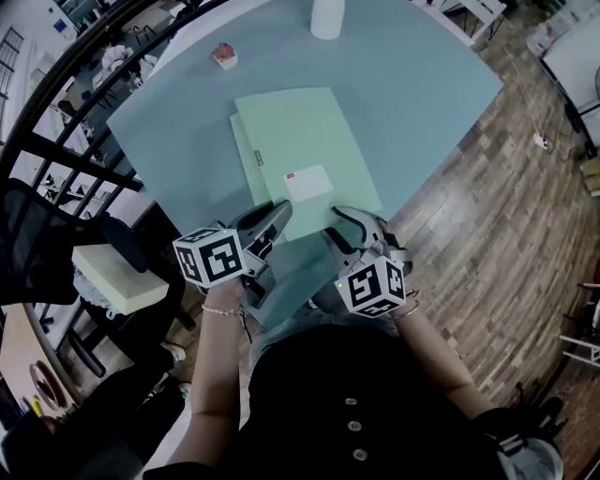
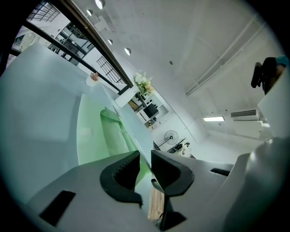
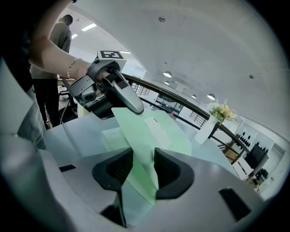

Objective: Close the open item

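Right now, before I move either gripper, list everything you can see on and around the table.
table: one, pale blue, centre.
folder: one, light green with white label, table's near edge, top cover offset from lower one.
vase: one, white, holding flowers, table's far edge.
small pot: one, white with pink top, table's far left.
block: one, pale yellow, off the table's left side.
chair: one, black, far left.
floor: wood, right.
left gripper: one, grey, shut on folder's near-left corner.
right gripper: one, grey, jaws open around folder's near edge.
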Action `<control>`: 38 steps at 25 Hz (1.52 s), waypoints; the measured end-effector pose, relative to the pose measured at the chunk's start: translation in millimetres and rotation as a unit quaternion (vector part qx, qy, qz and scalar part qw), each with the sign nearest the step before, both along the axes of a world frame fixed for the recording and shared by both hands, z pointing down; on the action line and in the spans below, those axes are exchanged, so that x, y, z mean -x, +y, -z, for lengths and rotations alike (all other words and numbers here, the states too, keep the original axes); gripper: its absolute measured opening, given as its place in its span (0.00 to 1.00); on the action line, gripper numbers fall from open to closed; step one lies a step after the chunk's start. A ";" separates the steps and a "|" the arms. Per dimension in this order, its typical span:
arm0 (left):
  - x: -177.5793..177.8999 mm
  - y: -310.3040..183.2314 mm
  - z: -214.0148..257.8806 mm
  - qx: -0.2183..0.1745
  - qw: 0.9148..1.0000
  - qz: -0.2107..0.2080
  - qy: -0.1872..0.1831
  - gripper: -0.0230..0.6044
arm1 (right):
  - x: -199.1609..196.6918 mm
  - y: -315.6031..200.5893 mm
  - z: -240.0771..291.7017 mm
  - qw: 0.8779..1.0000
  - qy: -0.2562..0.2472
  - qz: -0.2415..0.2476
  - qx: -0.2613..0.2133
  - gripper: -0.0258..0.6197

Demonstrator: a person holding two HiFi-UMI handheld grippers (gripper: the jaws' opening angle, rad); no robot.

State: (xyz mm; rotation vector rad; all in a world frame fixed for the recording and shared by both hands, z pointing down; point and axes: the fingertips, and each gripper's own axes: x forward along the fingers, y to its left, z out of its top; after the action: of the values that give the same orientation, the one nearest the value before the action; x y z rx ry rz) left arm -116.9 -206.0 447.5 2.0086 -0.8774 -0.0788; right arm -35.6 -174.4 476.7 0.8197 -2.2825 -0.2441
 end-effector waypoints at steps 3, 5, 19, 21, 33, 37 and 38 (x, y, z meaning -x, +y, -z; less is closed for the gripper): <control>0.9 -0.3 -0.2 -0.001 1.000 -0.003 -0.007 0.17 | -1.3 3.4 2.8 1.000 -0.001 0.003 -0.005 0.26; 1.5 -0.3 -1.2 -0.004 1.000 -0.008 -0.018 0.17 | -1.7 5.2 4.6 1.000 -0.003 0.005 -0.005 0.25; 7.0 4.0 -15.7 0.006 0.998 -0.017 -0.063 0.17 | -2.7 7.4 16.5 0.999 -0.046 0.009 0.006 0.19; 9.0 5.5 -19.4 0.009 0.997 -0.018 -0.070 0.17 | -0.8 2.4 18.3 0.999 -0.052 0.006 0.006 0.17; 18.7 7.4 -35.9 0.036 0.993 -0.007 -0.111 0.17 | 26.7 -11.5 19.6 0.997 -0.066 0.030 0.017 0.06; 21.2 8.3 -40.4 0.043 0.992 -0.001 -0.121 0.17 | 36.3 -10.7 13.6 0.997 -0.060 0.041 0.025 0.06; 22.4 8.2 -41.7 0.045 0.991 0.001 -0.125 0.17 | 37.7 -11.5 12.5 0.997 -0.061 0.040 0.026 0.06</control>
State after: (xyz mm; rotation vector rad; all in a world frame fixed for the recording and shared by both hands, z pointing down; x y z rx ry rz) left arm -139.3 -197.8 489.2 1.9602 -1.0223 0.2125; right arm -73.3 -185.9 464.2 0.7349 -2.4289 -0.1735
